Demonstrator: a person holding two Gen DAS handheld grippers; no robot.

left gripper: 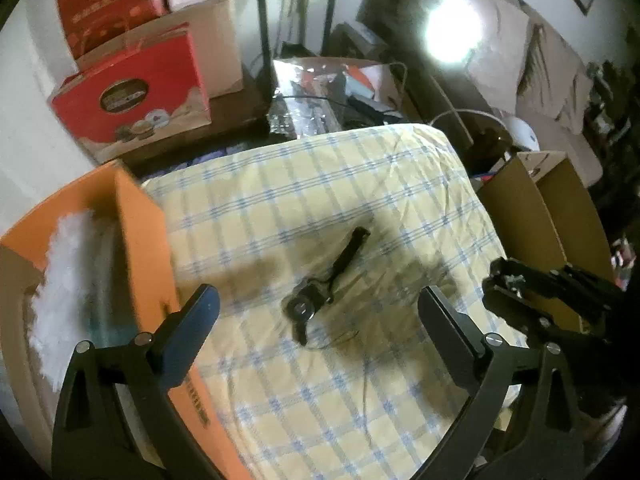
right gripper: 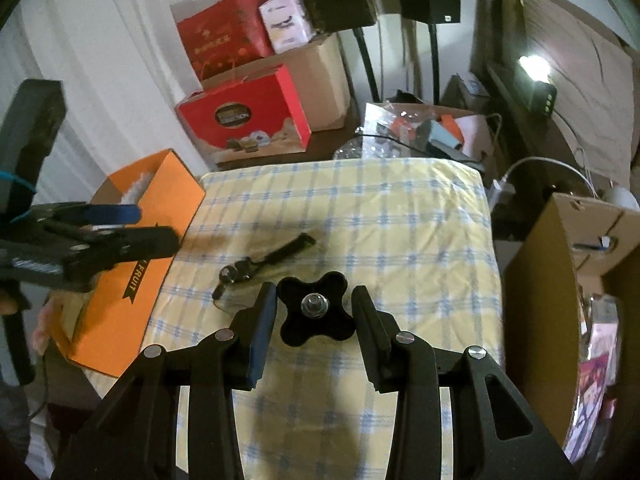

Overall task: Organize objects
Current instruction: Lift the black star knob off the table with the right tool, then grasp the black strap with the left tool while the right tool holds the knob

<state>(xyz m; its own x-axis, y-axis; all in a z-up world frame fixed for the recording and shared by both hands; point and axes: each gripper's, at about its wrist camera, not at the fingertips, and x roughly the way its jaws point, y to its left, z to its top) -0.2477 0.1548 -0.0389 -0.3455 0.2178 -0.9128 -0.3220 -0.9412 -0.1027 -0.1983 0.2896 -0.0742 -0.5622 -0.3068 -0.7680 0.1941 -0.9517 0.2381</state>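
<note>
A black star-shaped knob (right gripper: 317,309) with a shiny bolt at its centre sits clamped between the jaws of the right gripper (right gripper: 316,312), held above a table covered in a yellow and blue checked cloth (right gripper: 360,216). This looks like the carrying step of the tidying job: one item is in hand and on its way to a container.

To the left of the table stands an orange fruit box (right gripper: 160,184) with white fluffy stuffing (left gripper: 68,280) inside. To the right stands an open brown cardboard box (right gripper: 560,280). Either could be the destination; the views do not settle which. The next move calls for bringing the knob over an open box and widening the jaws to drop it.

The left gripper (left gripper: 318,304) hangs over the cloth with its jaws spread wide and nothing between them.

Still on the cloth, near the middle, lies a smaller black clamp-like tool (left gripper: 324,284) with a slim handle and a round fitting at one end; blur hides its details. It probably needs picking up next.
</note>
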